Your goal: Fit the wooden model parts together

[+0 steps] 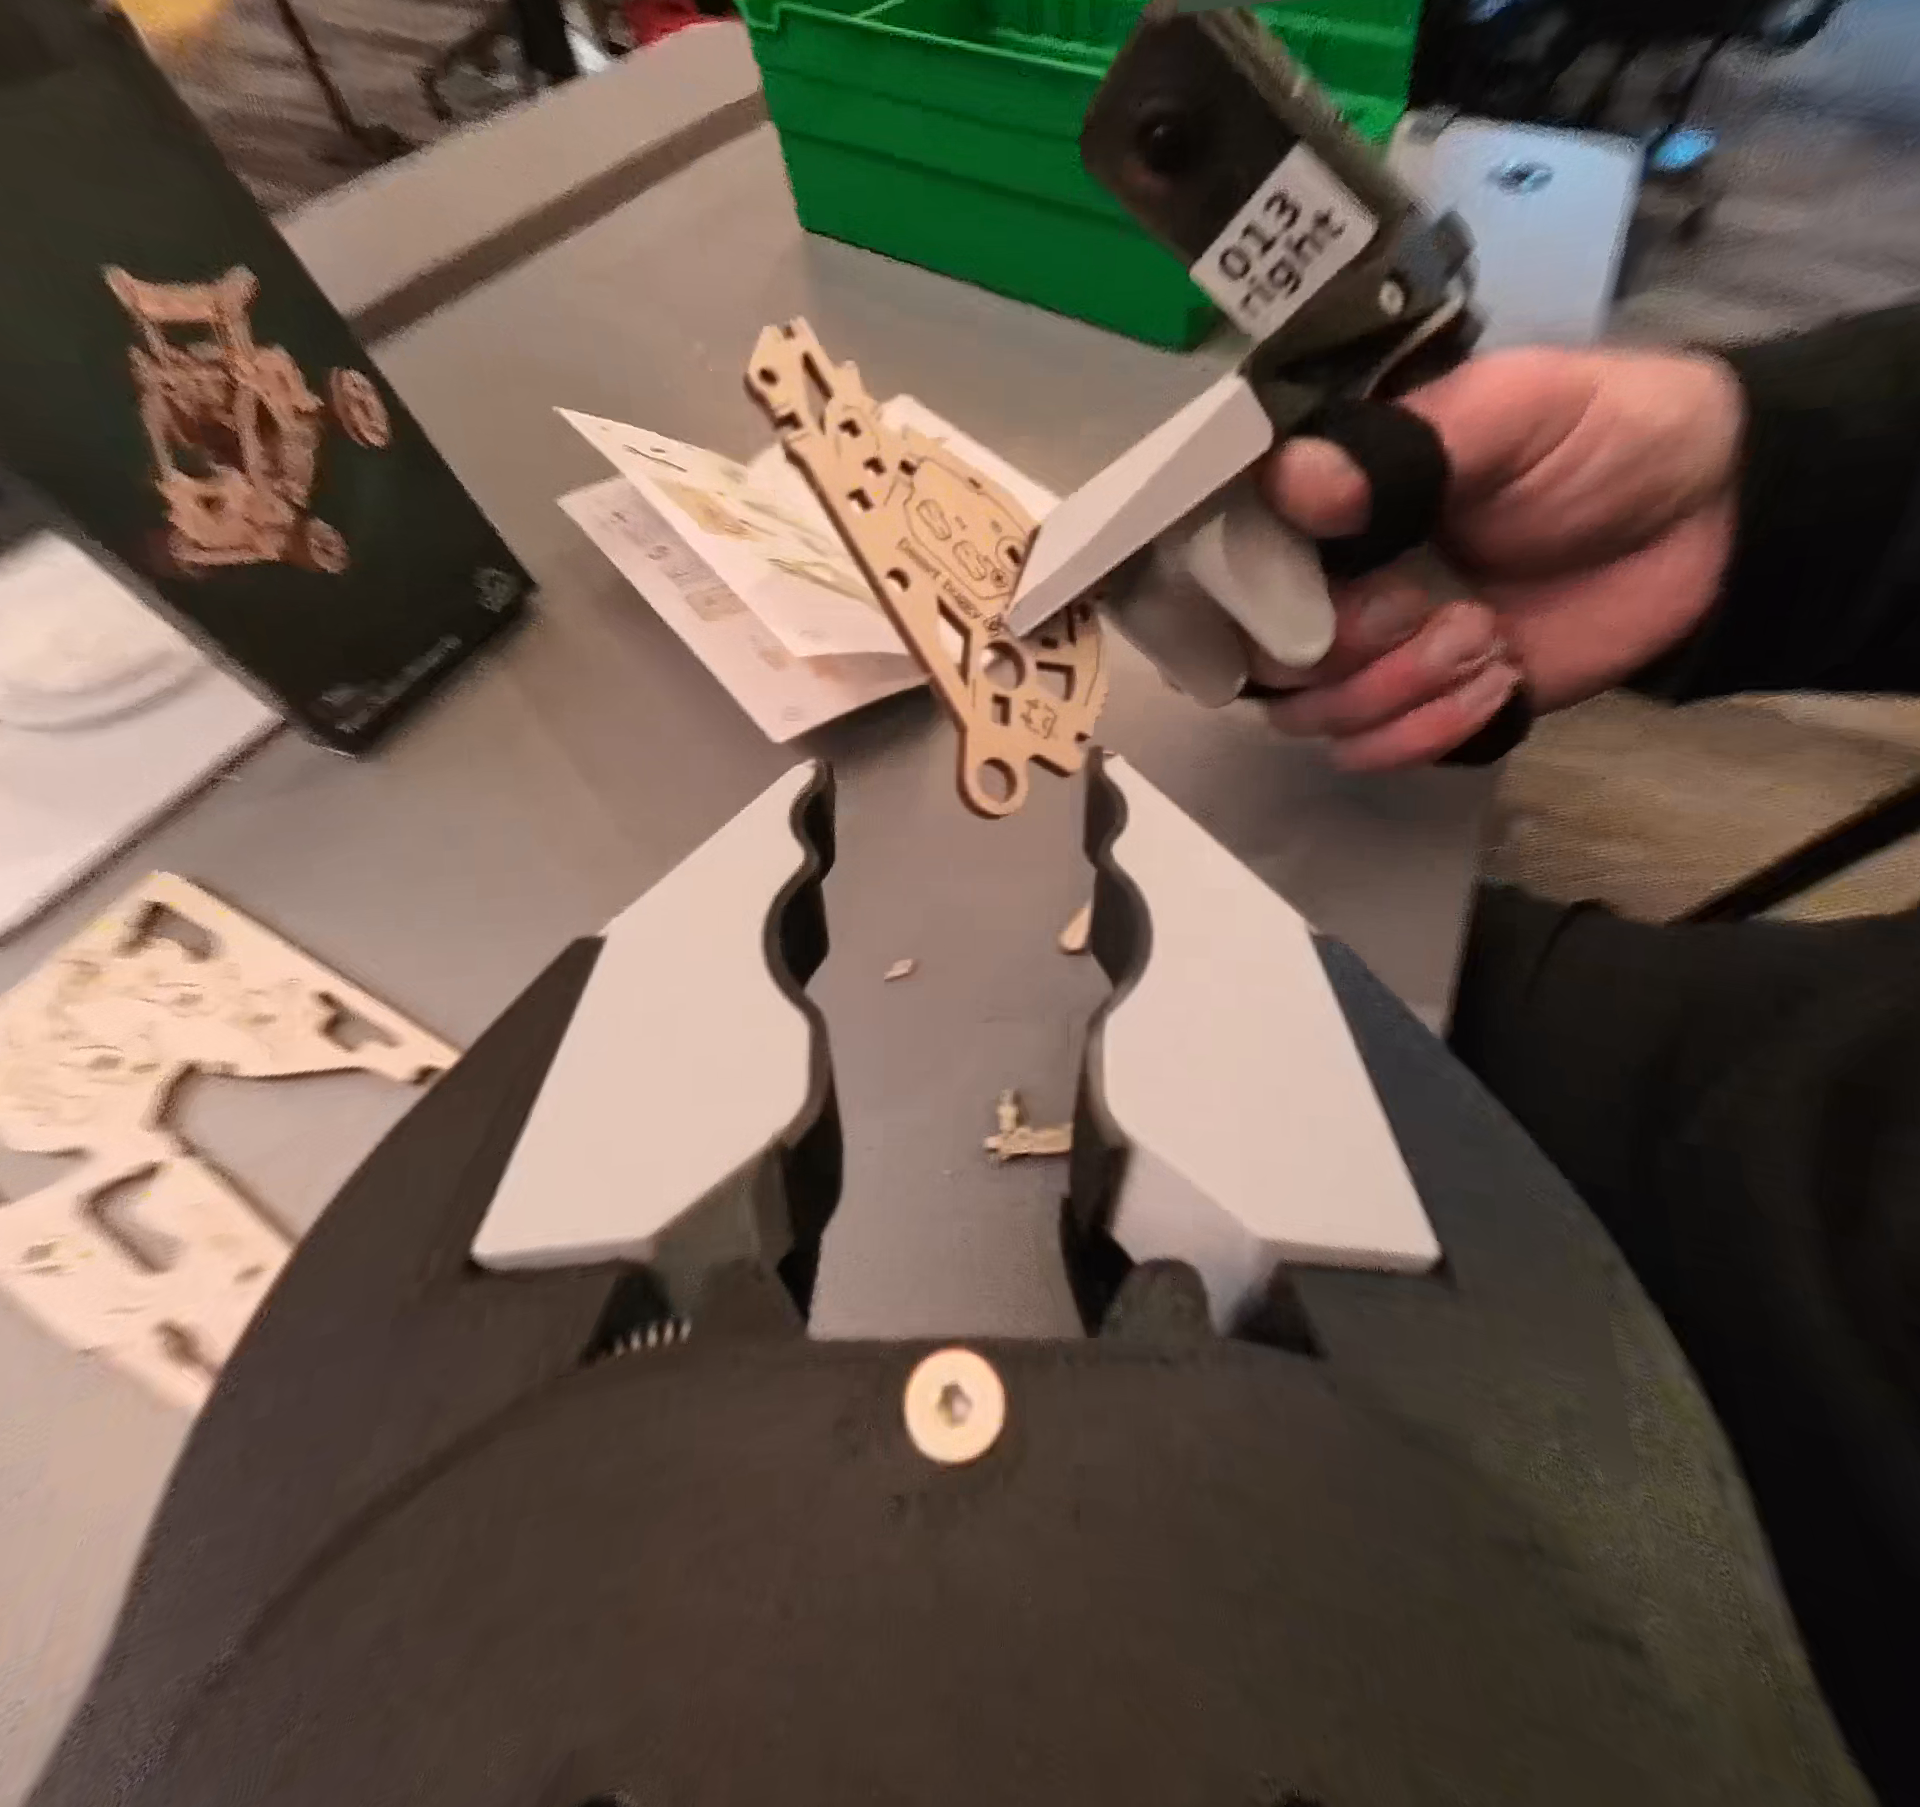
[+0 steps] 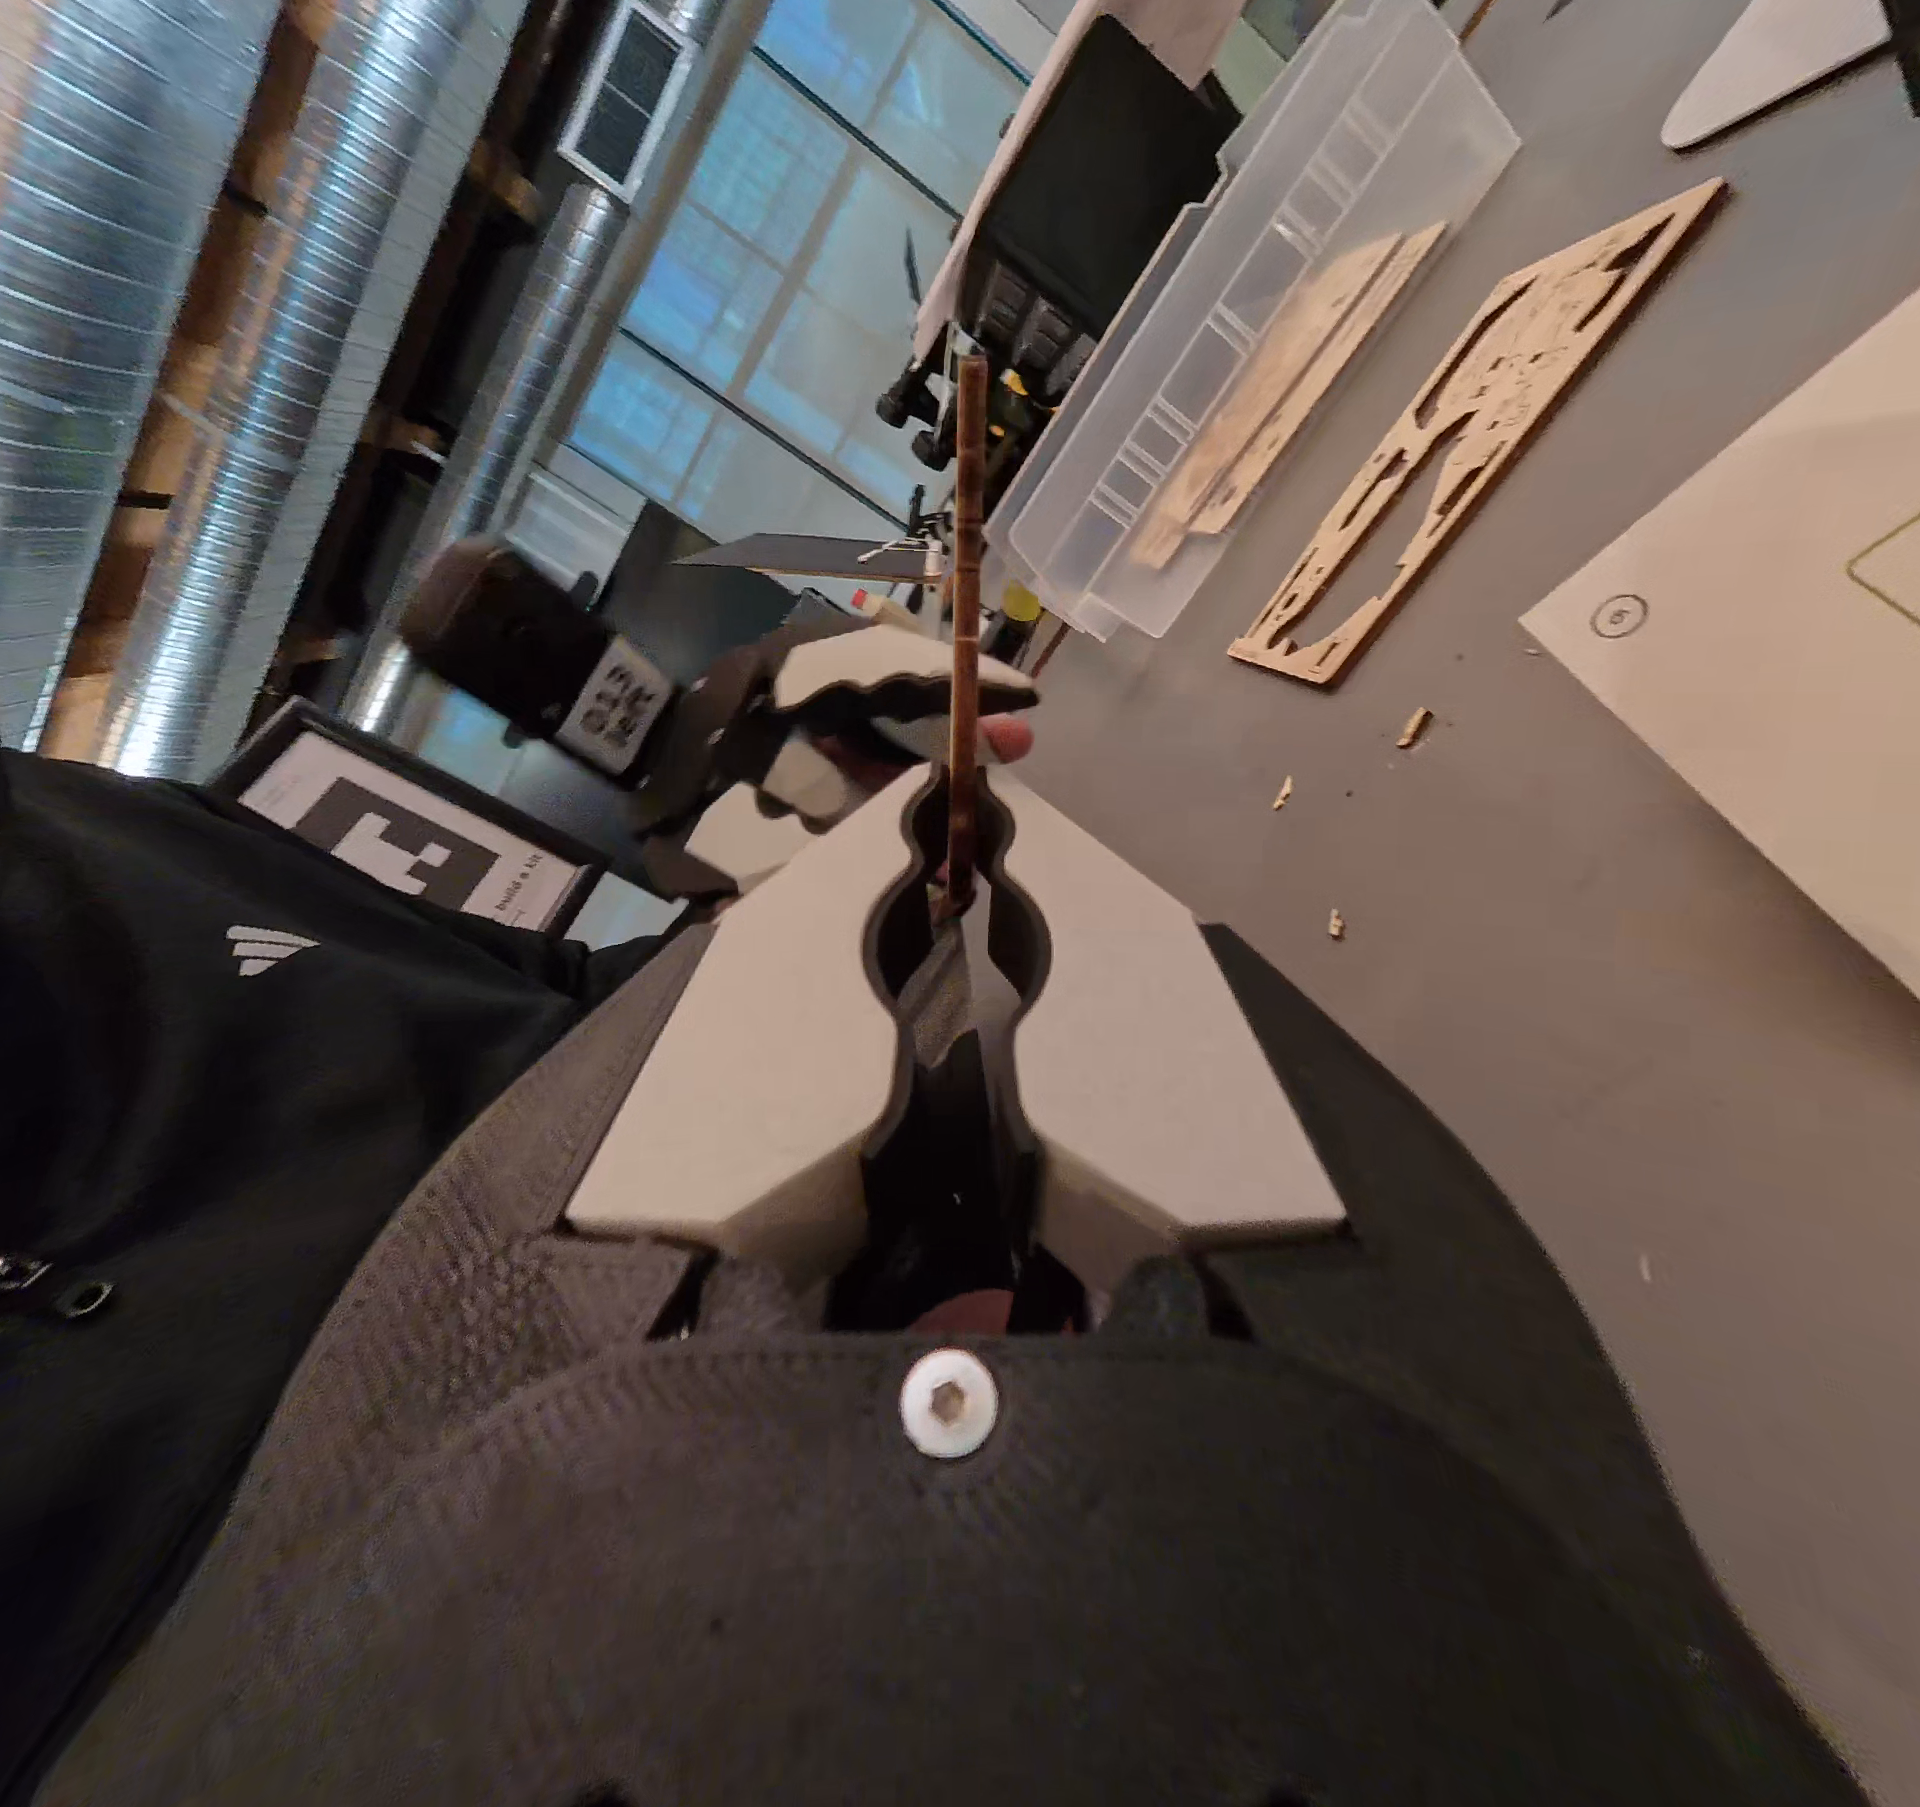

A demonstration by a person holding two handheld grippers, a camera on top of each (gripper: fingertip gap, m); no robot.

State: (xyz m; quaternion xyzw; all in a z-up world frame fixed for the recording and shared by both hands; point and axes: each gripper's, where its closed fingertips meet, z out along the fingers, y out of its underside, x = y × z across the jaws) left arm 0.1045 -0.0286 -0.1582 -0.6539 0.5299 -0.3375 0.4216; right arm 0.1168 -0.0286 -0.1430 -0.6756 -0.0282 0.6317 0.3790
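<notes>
A flat wooden part (image 1: 914,573), pale tan and laser-cut with many small slots, a round hole and a ring-shaped lug at its lower end, hangs tilted above the grey table (image 1: 582,822). The right gripper (image 1: 1023,604) pinches it at one edge, and in the right wrist view it shows edge-on as a thin dark strip (image 2: 968,614). Two punched-out wooden sheets lie flat on the table: one (image 1: 156,1082) to the left of the held part, another (image 2: 1475,427) beside a clear plastic tray (image 2: 1299,303). Small wooden offcuts (image 1: 1023,1139) lie scattered on the table below the held part.
</notes>
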